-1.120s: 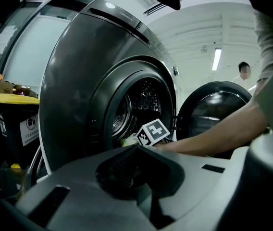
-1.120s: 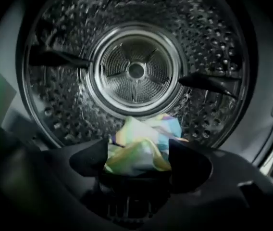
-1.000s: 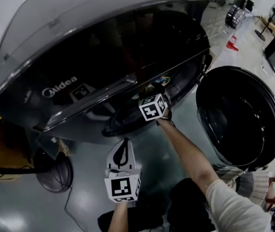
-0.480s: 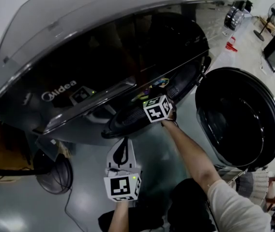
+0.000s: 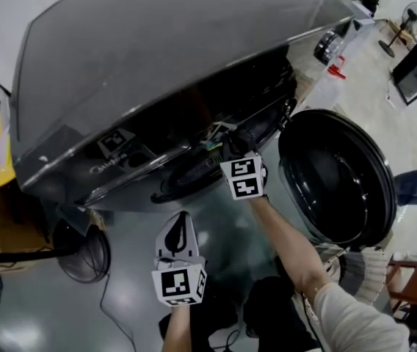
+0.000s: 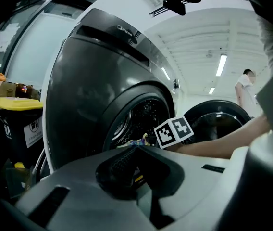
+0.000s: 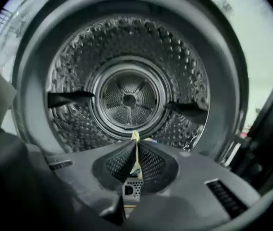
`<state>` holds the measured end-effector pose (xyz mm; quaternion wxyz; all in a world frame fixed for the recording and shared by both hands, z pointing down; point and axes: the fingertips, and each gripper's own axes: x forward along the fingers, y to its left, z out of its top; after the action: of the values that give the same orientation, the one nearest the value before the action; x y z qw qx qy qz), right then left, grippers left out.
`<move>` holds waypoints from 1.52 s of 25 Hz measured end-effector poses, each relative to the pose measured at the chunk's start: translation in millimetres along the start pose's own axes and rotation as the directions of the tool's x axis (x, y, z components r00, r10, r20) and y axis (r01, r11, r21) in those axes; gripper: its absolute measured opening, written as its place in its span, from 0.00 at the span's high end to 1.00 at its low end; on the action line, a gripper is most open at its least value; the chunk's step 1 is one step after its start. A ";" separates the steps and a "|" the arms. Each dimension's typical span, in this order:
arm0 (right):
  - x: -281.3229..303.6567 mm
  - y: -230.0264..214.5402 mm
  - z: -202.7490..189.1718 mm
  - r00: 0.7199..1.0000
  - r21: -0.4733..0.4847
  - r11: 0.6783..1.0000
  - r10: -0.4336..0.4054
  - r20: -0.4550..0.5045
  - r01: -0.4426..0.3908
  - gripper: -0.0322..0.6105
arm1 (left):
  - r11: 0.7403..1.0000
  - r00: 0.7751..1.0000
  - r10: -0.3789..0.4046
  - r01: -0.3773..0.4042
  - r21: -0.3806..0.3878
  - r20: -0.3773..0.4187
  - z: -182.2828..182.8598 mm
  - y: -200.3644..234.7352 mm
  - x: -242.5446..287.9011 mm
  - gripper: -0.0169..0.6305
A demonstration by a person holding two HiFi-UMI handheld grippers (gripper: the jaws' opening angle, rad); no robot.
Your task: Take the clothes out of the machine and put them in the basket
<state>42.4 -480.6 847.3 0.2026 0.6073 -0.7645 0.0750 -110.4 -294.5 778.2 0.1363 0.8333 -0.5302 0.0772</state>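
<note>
Pinching a strip of yellowish cloth (image 7: 135,137) between its closed jaws, the right gripper (image 5: 232,144) hangs at the washing machine's (image 5: 157,64) drum mouth, while the left gripper (image 5: 180,224) hovers nearer, jaws together, empty.

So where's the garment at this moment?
In the right gripper view, the garment is pinched in the right hand-held gripper at the drum mouth, left of the open door.

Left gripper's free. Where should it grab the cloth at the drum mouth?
Probably the fabric right beside the right gripper, which is shut on a thin edge of the cloth. Bring the left gripper in from the front, through the open mouth; the drum walls off every other side.
</note>
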 end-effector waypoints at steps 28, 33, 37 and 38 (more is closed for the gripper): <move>-319.1 -34.9 271.9 0.994 0.080 0.993 0.081 0.071 -0.087 0.91 | 0.998 0.999 -0.054 0.054 -0.035 0.002 307.2 -128.9 -110.6 0.95; -367.3 -42.2 334.2 0.986 0.070 0.993 0.087 0.141 -0.098 0.91 | 0.999 0.997 -0.050 0.050 0.004 0.063 370.6 -137.8 -131.0 0.95; -404.3 -46.6 371.5 0.979 0.082 0.988 0.116 0.170 -0.131 0.91 | 0.998 0.994 -0.053 0.050 0.032 0.097 410.5 -151.0 -152.9 0.95; -415.1 -47.7 380.5 0.976 0.077 0.987 0.124 0.179 -0.139 0.91 | 0.998 0.993 -0.053 0.049 0.039 0.106 420.0 -155.8 -159.9 0.95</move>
<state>79.7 -257.0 329.7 0.1026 0.5681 -0.8136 0.0692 -44.2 -223.9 312.5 0.0945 0.8519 -0.5136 0.0384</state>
